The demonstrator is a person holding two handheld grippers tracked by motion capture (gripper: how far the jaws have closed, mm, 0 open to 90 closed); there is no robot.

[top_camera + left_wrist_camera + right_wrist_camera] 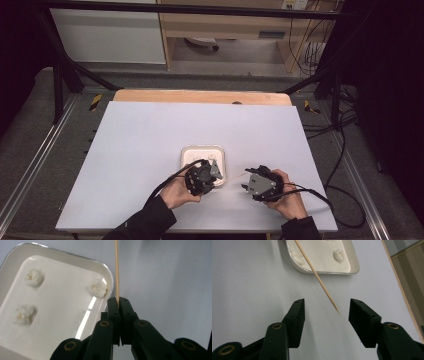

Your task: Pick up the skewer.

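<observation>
Skewer (116,270) clenched in left hand-held gripper (117,300); right hand-held gripper (326,308) released, seemingly clear of its tip.

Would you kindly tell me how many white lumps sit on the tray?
3 visible: upper left, lower left, and by the right rim near the skewer; others may be hidden.

Thin wooden skewer (116,270) running off the top edge in the left gripper view, its lower end disappearing between black jaws, white square tray (10,267) getting cropped at left and bottom, pale lumps (339,255) blurring in the right gripper view.
</observation>
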